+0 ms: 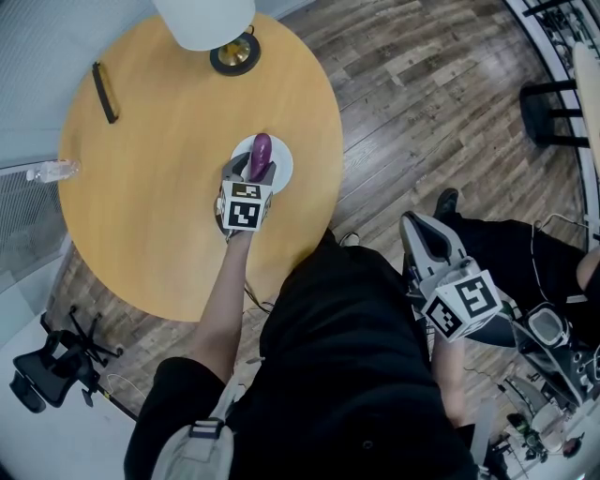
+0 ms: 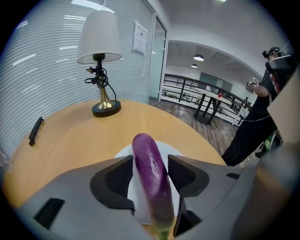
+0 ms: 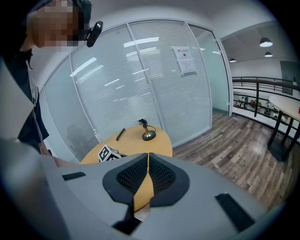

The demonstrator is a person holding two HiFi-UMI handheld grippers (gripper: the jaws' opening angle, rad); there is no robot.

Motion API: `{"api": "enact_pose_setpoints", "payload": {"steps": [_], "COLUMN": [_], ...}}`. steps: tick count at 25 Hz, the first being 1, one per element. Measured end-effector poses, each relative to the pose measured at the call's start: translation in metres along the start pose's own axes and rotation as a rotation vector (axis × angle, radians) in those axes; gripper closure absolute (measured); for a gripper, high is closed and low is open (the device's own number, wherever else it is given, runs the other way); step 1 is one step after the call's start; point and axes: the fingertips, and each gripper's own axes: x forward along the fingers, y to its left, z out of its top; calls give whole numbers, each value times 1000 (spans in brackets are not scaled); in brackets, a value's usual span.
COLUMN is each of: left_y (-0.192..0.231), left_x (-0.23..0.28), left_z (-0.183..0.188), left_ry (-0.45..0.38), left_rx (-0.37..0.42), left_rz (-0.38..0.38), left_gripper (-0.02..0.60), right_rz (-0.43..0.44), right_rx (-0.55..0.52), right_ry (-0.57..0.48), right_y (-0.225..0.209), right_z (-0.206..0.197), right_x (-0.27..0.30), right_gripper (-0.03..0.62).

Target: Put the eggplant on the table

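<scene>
A purple eggplant (image 1: pixel 261 153) (image 2: pixel 150 173) lies on a small white plate (image 1: pixel 281 166) (image 2: pixel 171 149) near the right side of the round wooden table (image 1: pixel 159 206). My left gripper (image 1: pixel 255 172) (image 2: pixel 150 160) straddles the eggplant. Its jaws stand wide, and strips of plate show between the pads and the eggplant, so the gripper is open. My right gripper (image 1: pixel 422 236) (image 3: pixel 148 158) hangs off the table by my right side over the wood floor. It is shut, with nothing between its pads.
A white-shaded lamp (image 1: pixel 220 28) (image 2: pixel 99 70) stands at the table's far edge. A black bar-shaped object (image 1: pixel 105 92) (image 2: pixel 35 130) lies at the far left and a clear bottle (image 1: pixel 52 171) at the left edge. An office chair (image 1: pixel 47 366) lies on the floor. A person (image 2: pixel 260 108) stands to the right.
</scene>
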Motion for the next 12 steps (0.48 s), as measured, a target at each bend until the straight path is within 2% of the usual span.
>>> {"api": "enact_pose_setpoints", "payload": {"steps": [12], "left_y": [1], "left_x": [-12], "left_z": [6], "left_ry": [-6], "left_rx": [5], "left_rz": [29], "left_gripper": [341], "right_rz": [18], "right_rx": [3], "right_ry": [-30], "right_y": [-2], "right_z": [4], "right_x": [-3], "right_gripper": [574]}}
